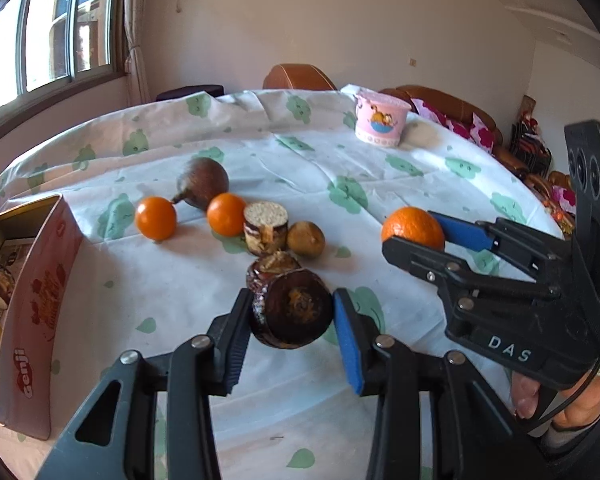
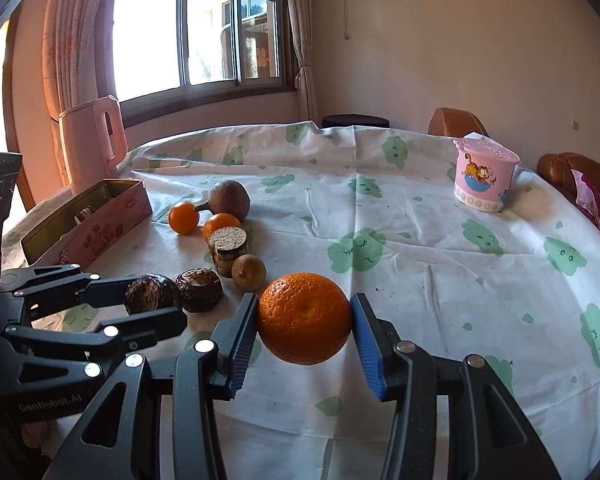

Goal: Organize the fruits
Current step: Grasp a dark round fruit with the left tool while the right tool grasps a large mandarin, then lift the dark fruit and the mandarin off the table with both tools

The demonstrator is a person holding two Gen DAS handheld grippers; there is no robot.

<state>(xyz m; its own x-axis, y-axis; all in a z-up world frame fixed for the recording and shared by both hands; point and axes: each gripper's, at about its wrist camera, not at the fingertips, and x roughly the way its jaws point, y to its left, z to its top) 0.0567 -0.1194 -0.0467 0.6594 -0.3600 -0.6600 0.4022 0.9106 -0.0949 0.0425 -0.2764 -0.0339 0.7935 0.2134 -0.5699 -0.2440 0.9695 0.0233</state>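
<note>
Sitting at the left edge of the table [image 1: 284,152], a pink tin [image 1: 36,300] lies open; beside it the left gripper [image 1: 292,316] clamps a dark round fruit [image 1: 292,314], and further right the right gripper [image 2: 305,320] squeezes a large orange [image 2: 305,318].

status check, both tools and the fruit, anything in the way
Left tool shut on dark round. Right tool shut on orange. Tin open at left, path looks clear.

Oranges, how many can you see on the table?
3. One orange sits between the right tool's pads; two smaller ones lie by the big brown fruit. None looks hidden.
</note>
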